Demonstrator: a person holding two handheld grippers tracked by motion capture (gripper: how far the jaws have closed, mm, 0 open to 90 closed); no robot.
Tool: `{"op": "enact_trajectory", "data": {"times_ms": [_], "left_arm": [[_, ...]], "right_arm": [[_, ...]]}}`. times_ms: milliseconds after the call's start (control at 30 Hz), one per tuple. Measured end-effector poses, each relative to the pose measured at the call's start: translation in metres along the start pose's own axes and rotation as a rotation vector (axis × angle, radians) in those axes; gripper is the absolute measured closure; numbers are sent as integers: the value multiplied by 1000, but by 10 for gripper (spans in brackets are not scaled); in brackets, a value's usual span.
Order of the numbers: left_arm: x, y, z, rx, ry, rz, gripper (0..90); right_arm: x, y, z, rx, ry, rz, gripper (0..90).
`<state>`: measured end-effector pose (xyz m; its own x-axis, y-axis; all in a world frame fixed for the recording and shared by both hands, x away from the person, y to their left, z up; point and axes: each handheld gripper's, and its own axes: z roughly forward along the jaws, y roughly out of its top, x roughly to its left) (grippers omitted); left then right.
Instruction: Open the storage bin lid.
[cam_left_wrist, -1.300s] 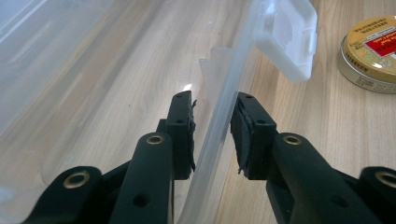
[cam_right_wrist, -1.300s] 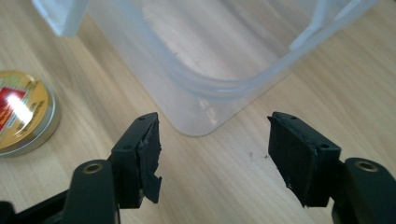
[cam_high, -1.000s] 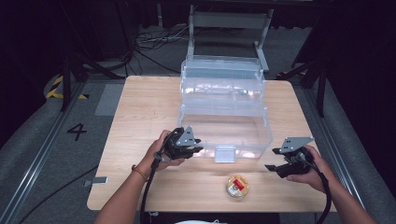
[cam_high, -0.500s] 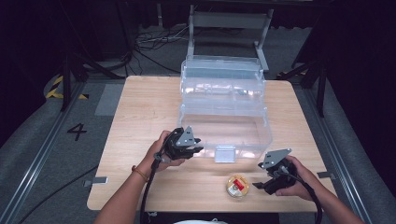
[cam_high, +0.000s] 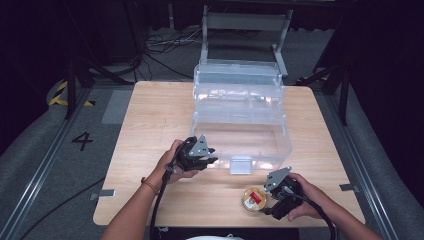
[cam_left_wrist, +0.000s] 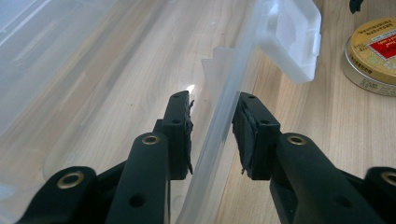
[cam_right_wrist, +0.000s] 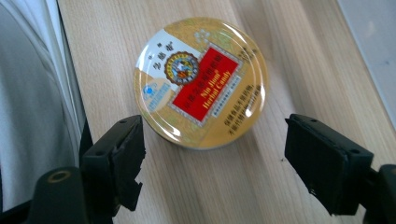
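A clear plastic box (cam_high: 240, 117) stands open on the table, with its white latch (cam_high: 240, 164) on the front wall. My left gripper (cam_high: 212, 161) is shut on that front wall (cam_left_wrist: 219, 126), one jaw inside the box and one outside. A round gold tin with a red label (cam_high: 254, 198) lies flat near the table's front edge, and also appears in the left gripper view (cam_left_wrist: 373, 56). My right gripper (cam_high: 272, 202) sits just right of the tin (cam_right_wrist: 201, 84). Its jaws have just been opening and stand wide, with the tin's near edge between the fingertips, untouched.
The wooden table (cam_high: 150, 115) has bare room left of the box. A metal frame (cam_high: 245, 25) stands behind the table's far edge. Cables lie on the dark floor at the back. A person's clothing borders the table edge in the right gripper view.
My right gripper has moved left and nearer the table's front edge, down to the tin. The left gripper and the box have not moved.
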<state>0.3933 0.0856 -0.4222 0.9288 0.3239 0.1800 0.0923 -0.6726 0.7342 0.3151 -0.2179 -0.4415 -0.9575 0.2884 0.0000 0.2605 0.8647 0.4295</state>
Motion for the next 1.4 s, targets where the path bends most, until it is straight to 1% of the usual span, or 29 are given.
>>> {"op": "enact_trajectory", "data": {"times_ms": [67, 133, 200, 300, 333, 500, 533, 567, 633, 667, 800, 900, 1000, 1067, 1133, 1167, 1200, 1267, 1300, 1333, 1400], "left_arm": [[0, 0, 0, 0, 0, 0, 679], [0, 0, 0, 0, 0, -1, 679], [0, 0, 0, -1, 0, -2, 679], [0, 0, 0, 0, 0, -1, 679], [0, 0, 0, -1, 0, -1, 678], [0, 0, 0, 0, 2, 0, 677], [0, 0, 0, -1, 2, 1, 677], [0, 0, 0, 0, 2, 0, 677], [0, 0, 0, 1, 2, 0, 677], [0, 0, 0, 1, 3, 0, 677], [0, 0, 0, -1, 2, 0, 676], [0, 0, 0, -2, 2, 0, 676], [0, 0, 0, -1, 4, -1, 675], [0, 0, 0, -3, 4, -1, 674], [-1, 0, 0, -3, 4, -5, 672], [-1, 0, 0, -3, 8, -7, 669], [-1, 0, 1, -2, 14, -7, 663], [-2, 0, 1, 0, 17, -9, 642], [-3, 1, 1, 11, 17, -5, 615], [-3, 1, 1, 11, 17, -5, 583], [-4, 1, 1, 13, 15, -8, 583]], "right_arm": [[1, 3, 3, 9, 7, -16, 213], [2, 5, 4, 12, 9, -21, 213], [4, 11, 7, 22, 8, -35, 213], [5, 18, 12, 45, 2, -58, 207], [6, 22, 14, 61, -1, -69, 206], [6, 29, 21, 91, 2, -68, 193], [4, 30, 23, 90, 9, -79, 191], [5, 31, 23, 92, 4, -61, 191], [4, 32, 25, 88, 6, -62, 191], [4, 33, 26, 93, 5, -72, 191], [5, 37, 28, 94, -2, -64, 191], [5, 39, 30, 100, -5, -87, 190], [6, 41, 31, 111, -9, -92, 191], [6, 42, 32, 108, -9, -80, 191], [5, 43, 34, 111, -3, -86, 188], [5, 43, 34, 110, 0, -79, 194], [4, 44, 34, 102, -5, -73, 197], [4, 44, 34, 104, -3, -86, 200], [3, 44, 34, 104, -5, -88, 201], [3, 44, 34, 104, -5, -88, 201], [3, 43, 33, 105, -7, -85, 202]]}}
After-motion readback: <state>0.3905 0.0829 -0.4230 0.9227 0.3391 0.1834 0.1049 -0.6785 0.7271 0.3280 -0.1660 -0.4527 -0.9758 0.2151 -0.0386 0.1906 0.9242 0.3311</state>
